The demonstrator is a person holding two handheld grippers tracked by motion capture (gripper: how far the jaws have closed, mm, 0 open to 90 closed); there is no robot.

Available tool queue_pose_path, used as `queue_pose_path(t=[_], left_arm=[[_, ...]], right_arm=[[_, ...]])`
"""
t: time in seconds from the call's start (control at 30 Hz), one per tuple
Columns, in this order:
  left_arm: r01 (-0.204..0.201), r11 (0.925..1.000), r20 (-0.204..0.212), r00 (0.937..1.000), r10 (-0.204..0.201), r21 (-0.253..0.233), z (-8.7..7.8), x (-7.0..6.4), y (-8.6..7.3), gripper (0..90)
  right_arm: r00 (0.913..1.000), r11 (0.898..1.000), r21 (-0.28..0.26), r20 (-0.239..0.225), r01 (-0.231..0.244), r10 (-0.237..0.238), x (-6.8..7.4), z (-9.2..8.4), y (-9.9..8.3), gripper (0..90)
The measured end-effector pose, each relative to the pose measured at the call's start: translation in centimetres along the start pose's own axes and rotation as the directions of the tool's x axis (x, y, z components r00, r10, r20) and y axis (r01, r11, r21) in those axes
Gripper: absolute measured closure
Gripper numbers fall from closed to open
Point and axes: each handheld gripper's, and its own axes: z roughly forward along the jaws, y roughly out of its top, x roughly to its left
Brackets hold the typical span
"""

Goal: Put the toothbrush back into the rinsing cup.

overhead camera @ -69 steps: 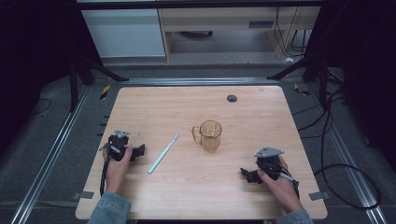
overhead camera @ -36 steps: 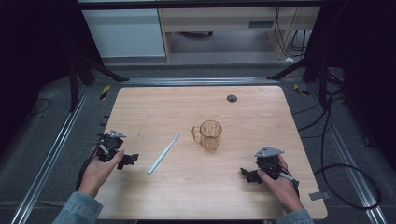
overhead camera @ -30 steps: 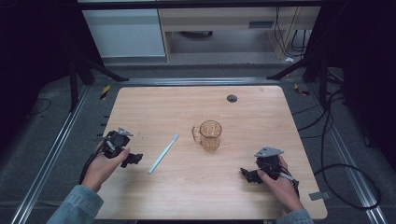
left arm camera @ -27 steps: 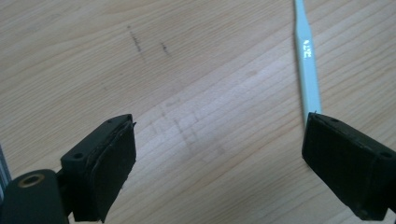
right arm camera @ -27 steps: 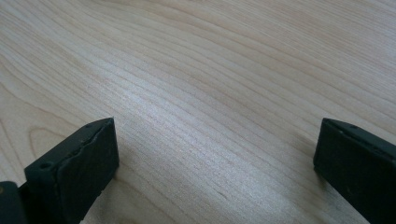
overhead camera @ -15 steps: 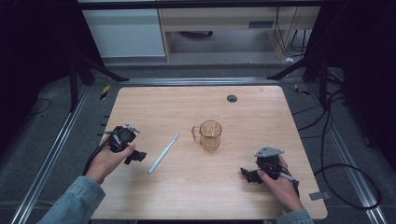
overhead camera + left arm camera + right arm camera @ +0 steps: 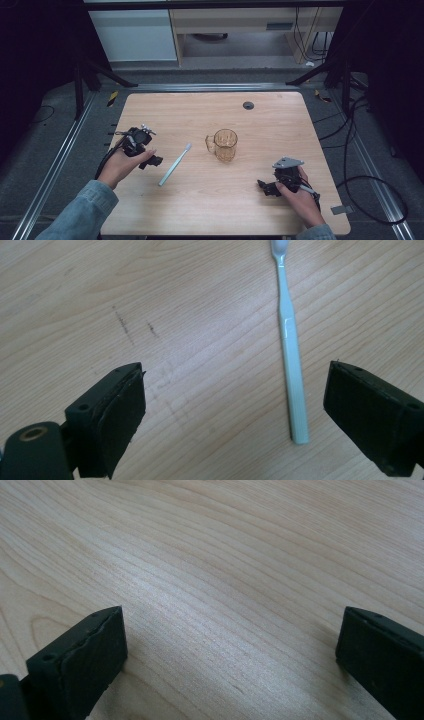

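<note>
Overhead, the tabletop was a pale wood-grain slab with rounded corners and a small dark round fitting set near its far edge. On it lay a toothbrush, slim, straight and pale mint plastic, pointing diagonally with its bristle end toward the far side. In the left gripper view the handle ran smooth and glossy, slightly waisted, with a faint raised seam halfway; the head was cut off by the top edge, so the bristles could not be made out. The left gripper hovered just beside the toothbrush's handle end, its jaws spread wide; in its own view the handle's end lay between the two matte black blocks, nearer the right one and touching neither. Short dark scuffs marked the wood to the handle's left.

Near the middle stood a mug, clear amber-tinted and cylindrical, upright, its handle toward the toothbrush; whether it was glass or plastic was hard to tell. The right gripper rested low at the near right, a grey three-cornered plate on top, well apart from the mug. Its jaws were spread over bare, finely lined wood, the pads rubbery and slightly rough-edged.
</note>
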Motion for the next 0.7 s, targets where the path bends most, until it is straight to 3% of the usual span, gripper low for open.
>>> queue_pose_path(t=[0.47,0.7], left_arm=[[-0.071,0.9942,0.041,0.9968,0.068,0.081,2.0,-2.4,3.4,14.3],[-0.093,0.9908,0.05,0.9948,0.088,0.099,2.4,-3.3,4.2,17.0]], right_arm=[[1.0,1.0,0.0,0.001,0.0,0.0,0.0,0.0,0.0,0.3],[1.0,1.0,0.001,0.003,-0.003,0.003,0.0,0.0,0.0,0.3]])
